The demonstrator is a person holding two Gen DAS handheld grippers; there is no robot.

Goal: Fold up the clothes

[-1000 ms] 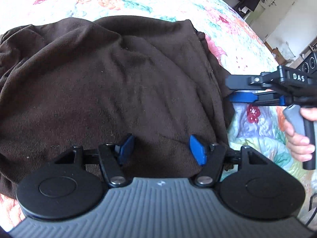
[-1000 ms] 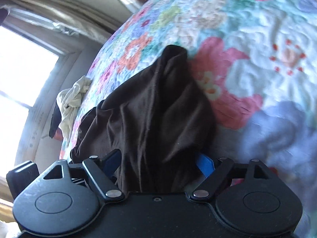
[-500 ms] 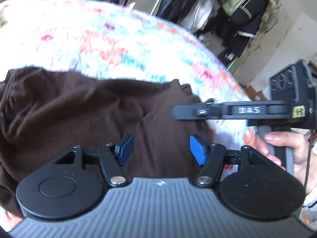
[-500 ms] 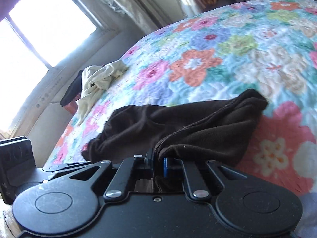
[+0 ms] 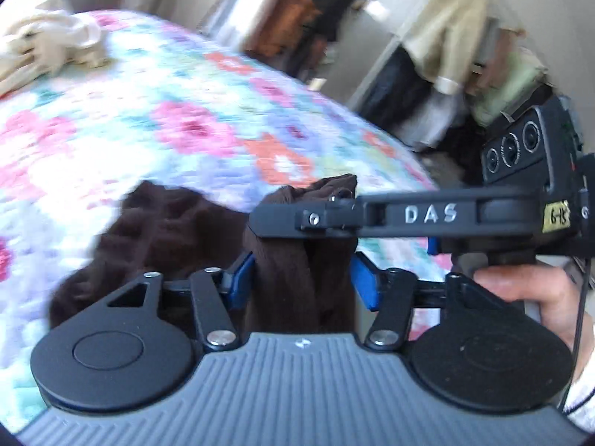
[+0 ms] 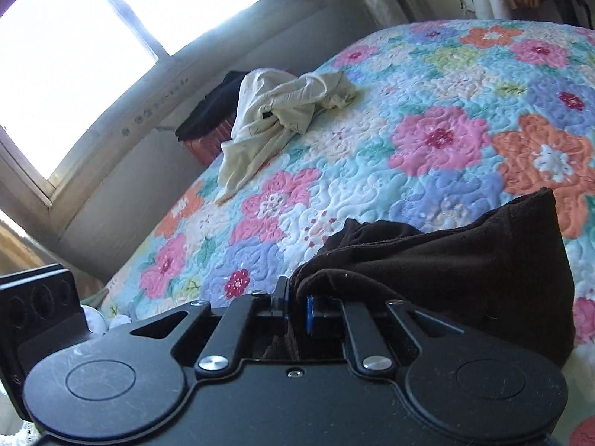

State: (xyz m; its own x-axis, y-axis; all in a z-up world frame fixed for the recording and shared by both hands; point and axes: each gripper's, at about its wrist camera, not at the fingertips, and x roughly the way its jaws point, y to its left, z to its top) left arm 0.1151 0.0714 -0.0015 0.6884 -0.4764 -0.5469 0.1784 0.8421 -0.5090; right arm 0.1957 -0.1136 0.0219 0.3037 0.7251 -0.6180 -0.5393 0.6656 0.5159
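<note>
Lifted off the quilt since a second ago, when it lay spread and flat, the brown garment [image 5: 293, 256] now hangs gathered between the two grippers, its lower folds trailing down onto the floral bedspread [image 5: 167, 119]. In the right wrist view its bunched edge [image 6: 446, 260] drapes over the tool and falls off to the right. The right gripper [image 6: 295, 310] has snapped together on that fabric, blue pads nearly meeting with a fold of cloth pinched between them; from the left wrist view it [image 5: 260, 219] reaches in from the right edge, carried by a hand [image 5: 535, 297] around its grey handle. The left gripper [image 5: 303, 282] has just been narrowing around a hanging column of the same cloth: its left blue pad touches the fabric, while a sliver of gap shows beside the right pad, so a firm grip cannot be confirmed. Farther up the bed a crumpled cream garment [image 6: 282, 111] lies near the edge below a bright window [image 6: 93, 37]. Behind the bed, blurred clothes [image 5: 446, 37] hang along a wall.
</note>
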